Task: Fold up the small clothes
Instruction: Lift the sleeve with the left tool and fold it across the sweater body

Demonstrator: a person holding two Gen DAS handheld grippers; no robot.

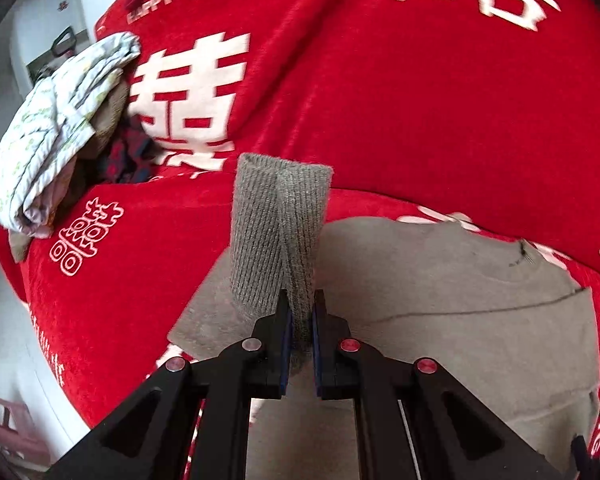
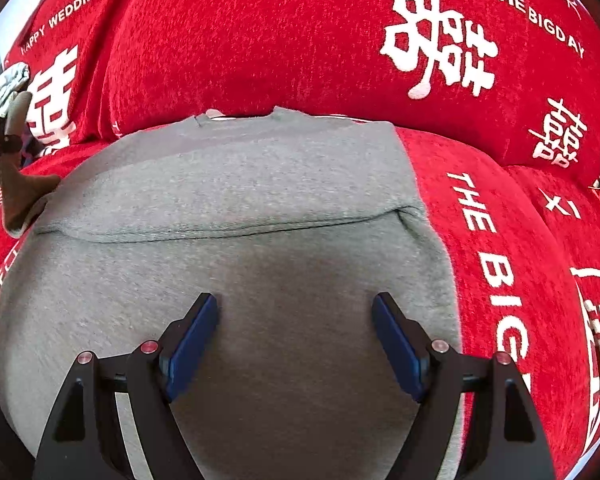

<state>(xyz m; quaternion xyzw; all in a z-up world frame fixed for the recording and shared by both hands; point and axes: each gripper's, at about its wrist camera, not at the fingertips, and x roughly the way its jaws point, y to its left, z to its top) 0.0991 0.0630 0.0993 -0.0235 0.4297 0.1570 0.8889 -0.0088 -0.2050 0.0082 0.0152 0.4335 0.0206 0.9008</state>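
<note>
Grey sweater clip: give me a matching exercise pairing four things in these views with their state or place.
1. left tool
2. right tool
3. grey sweater
4. pile of clothes

a. open above the fabric
b. heaped at the sofa's left end
c. shut on the ribbed cuff
d. spread on the red sofa cover

Pairs: 1-c, 2-a, 3-d, 4-b

The left wrist view looks forward along its fingers, very near a raised ribbed cuff point(image 1: 280, 232), with red sofa cover point(image 1: 400, 100) filling the upper frame. The right wrist view sits close above the flat grey sweater point(image 2: 240, 184), facing the sofa back. Both views share the sweater, the cover's white lettering, and the clothes pile point(image 1: 56, 136) at left.
</note>
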